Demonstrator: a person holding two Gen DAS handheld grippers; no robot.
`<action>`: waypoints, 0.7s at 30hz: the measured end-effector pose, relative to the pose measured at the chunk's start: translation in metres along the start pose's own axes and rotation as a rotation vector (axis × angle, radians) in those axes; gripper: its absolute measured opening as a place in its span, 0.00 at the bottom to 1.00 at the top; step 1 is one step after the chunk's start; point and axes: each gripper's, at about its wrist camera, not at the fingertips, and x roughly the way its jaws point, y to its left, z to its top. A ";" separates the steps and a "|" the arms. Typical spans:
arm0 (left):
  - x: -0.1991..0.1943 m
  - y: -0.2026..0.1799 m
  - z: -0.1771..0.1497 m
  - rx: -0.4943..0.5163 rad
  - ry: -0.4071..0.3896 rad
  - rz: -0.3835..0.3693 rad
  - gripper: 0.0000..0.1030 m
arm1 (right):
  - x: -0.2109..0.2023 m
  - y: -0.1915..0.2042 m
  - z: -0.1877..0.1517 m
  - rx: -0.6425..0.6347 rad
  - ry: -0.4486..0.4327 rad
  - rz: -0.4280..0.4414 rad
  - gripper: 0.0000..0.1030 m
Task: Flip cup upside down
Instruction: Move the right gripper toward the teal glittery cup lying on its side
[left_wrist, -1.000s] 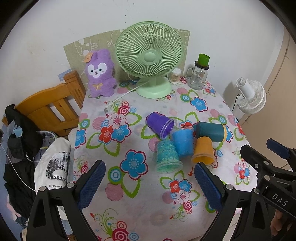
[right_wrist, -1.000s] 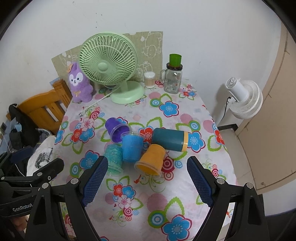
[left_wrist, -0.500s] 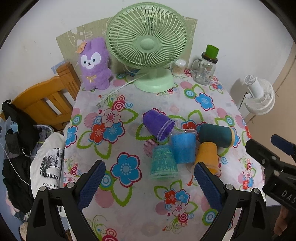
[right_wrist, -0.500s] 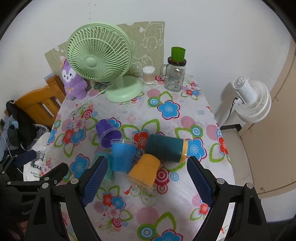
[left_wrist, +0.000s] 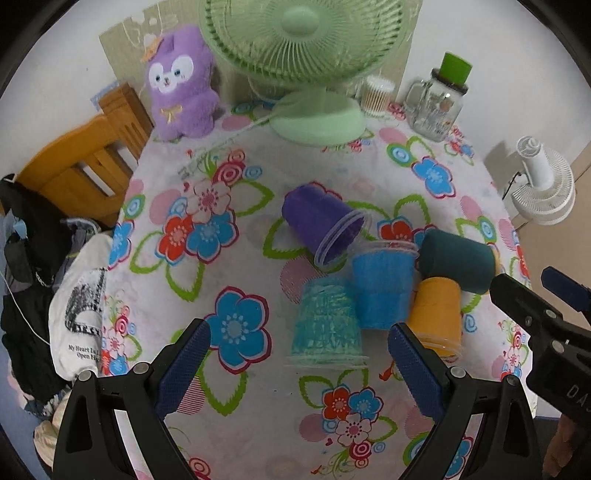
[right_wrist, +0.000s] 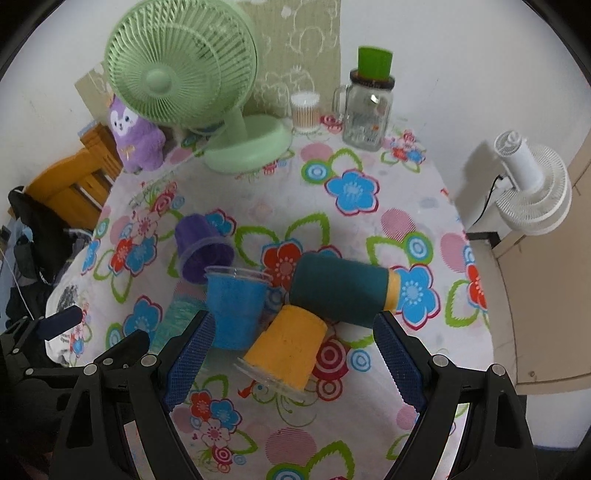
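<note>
Five plastic cups sit bunched mid-table on the floral tablecloth (left_wrist: 229, 258): one blue cup (right_wrist: 236, 306) upright, mouth up; one teal cup (left_wrist: 325, 325) and one orange cup (right_wrist: 286, 349) already rim-down; one purple cup (left_wrist: 321, 225) and one dark green cup (right_wrist: 340, 291) lying on their sides. We judge the blue cup the likeliest target, though the task names none. We hold the left gripper (left_wrist: 299, 369) and the right gripper (right_wrist: 291, 365) above the near edge of the cluster, both with jaws spread wide and nothing between them. Risks as we read them: the cups touch one another, so a finger closing on the blue one could shove the orange or teal neighbour over, or set the two lying cups rolling toward the table edge; thin plastic walls may buckle or slip under a hard squeeze. Also counted: one green desk fan (right_wrist: 184, 81), one purple plush (left_wrist: 181, 81), one glass jar mug (right_wrist: 367, 110), one white floor fan (right_wrist: 532, 184).
</note>
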 end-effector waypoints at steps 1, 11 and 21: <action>0.006 0.000 0.000 -0.007 0.015 0.000 0.95 | 0.004 -0.001 0.000 0.000 0.009 0.001 0.87; 0.059 -0.004 -0.004 -0.034 0.129 0.004 0.94 | 0.049 -0.004 0.001 -0.008 0.106 0.002 0.87; 0.091 -0.006 -0.008 -0.043 0.177 0.000 0.89 | 0.078 -0.002 -0.002 -0.024 0.174 0.000 0.87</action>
